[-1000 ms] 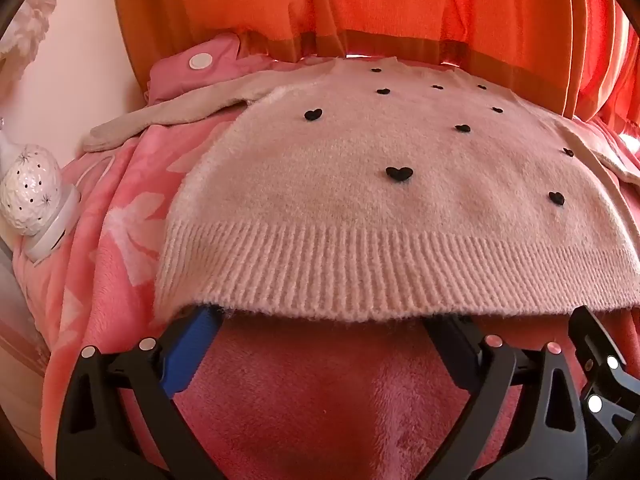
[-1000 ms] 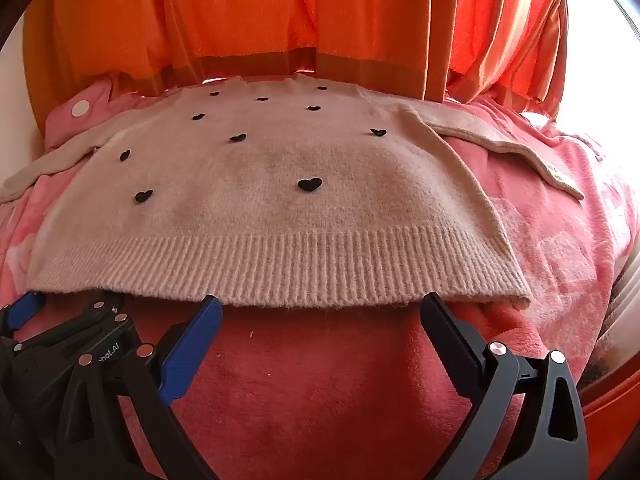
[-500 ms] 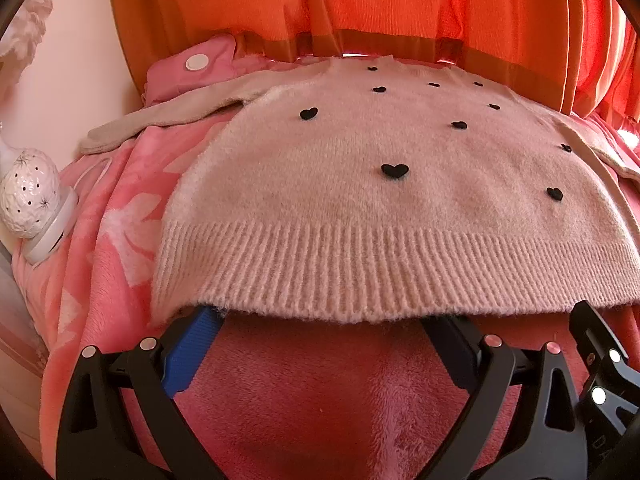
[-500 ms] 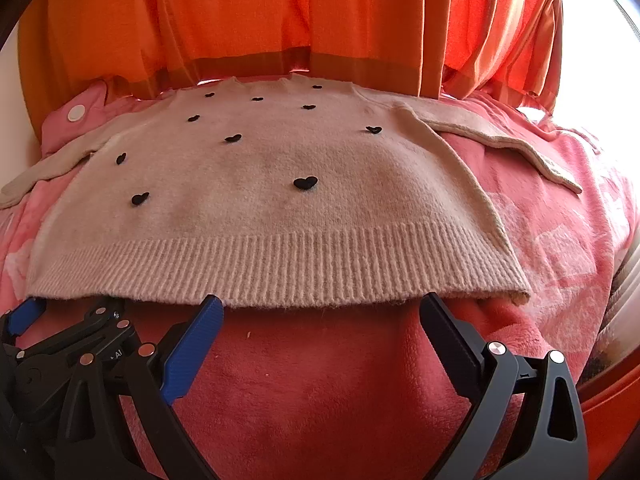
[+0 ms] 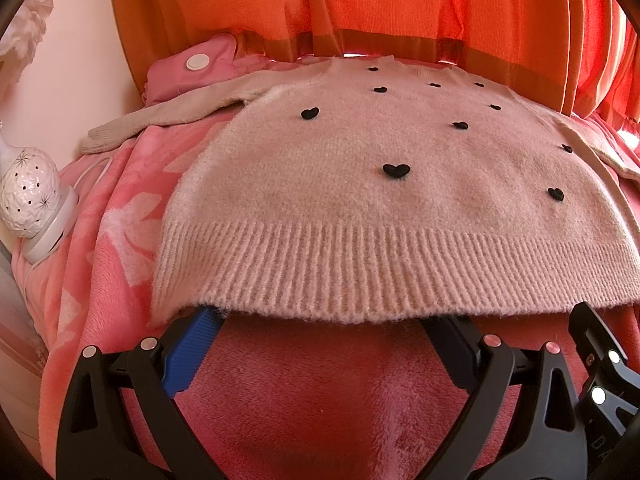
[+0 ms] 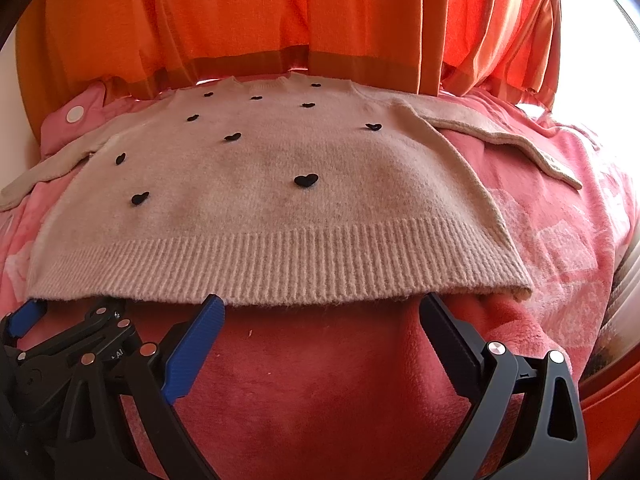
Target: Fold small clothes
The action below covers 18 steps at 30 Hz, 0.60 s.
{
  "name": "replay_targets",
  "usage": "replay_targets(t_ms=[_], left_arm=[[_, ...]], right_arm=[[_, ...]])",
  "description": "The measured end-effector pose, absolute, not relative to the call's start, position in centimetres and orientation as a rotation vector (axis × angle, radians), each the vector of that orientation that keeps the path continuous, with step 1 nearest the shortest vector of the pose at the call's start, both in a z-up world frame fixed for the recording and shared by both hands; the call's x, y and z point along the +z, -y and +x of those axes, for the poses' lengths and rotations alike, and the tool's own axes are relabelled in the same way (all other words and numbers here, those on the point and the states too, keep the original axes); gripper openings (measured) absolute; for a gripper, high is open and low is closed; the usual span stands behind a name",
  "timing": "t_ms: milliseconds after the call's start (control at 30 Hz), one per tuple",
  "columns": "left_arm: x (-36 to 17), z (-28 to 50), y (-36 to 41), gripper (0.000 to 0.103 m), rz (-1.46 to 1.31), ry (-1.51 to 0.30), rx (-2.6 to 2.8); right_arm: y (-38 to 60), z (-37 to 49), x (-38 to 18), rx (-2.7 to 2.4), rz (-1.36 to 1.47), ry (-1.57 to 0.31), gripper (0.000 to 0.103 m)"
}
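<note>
Both claws, left claw [image 5: 320, 320] and right claw [image 6: 320, 306], gaped apart at the sweater [image 6: 260, 208] hem just ahead on the pink blanket [image 6: 320, 380].

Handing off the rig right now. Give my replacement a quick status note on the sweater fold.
Left gripper: open, fingertips tucked under the sweater's ribbed hem, left side.
Right gripper: open, at the hem's right side, holding nothing.
Sweater lies flat, front up, on the pink blanket, both sleeves spread out.
Done: nothing folded.
Left: grip the hem, fold sleeves and body.
</note>
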<state>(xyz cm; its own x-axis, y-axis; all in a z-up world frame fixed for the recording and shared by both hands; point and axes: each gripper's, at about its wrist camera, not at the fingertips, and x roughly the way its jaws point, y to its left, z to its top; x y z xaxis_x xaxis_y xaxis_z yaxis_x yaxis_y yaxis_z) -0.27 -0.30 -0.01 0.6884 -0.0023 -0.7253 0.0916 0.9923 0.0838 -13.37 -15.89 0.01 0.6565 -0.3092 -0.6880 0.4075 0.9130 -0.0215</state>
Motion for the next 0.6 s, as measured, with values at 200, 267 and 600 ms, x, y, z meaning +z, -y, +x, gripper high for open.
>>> replay_targets(t_ms=[200,267,600], left_arm=[[-0.03,-0.29,0.28,0.094,0.117,-0.810,-0.053],[-0.03,-0.29,0.28,0.094,0.116,-0.810,-0.053],[-0.06,-0.31,0.24,0.094,0.117,-0.810,-0.054]], right_arm=[[15.91,-13.36,0.00,-0.408,0.139,-0.752,0.097],[15.91,-13.41,-0.04,-0.409,0.139,-0.751,0.097],[15.91,-13.41,-0.07,-0.410,0.138,-0.752,0.097]])
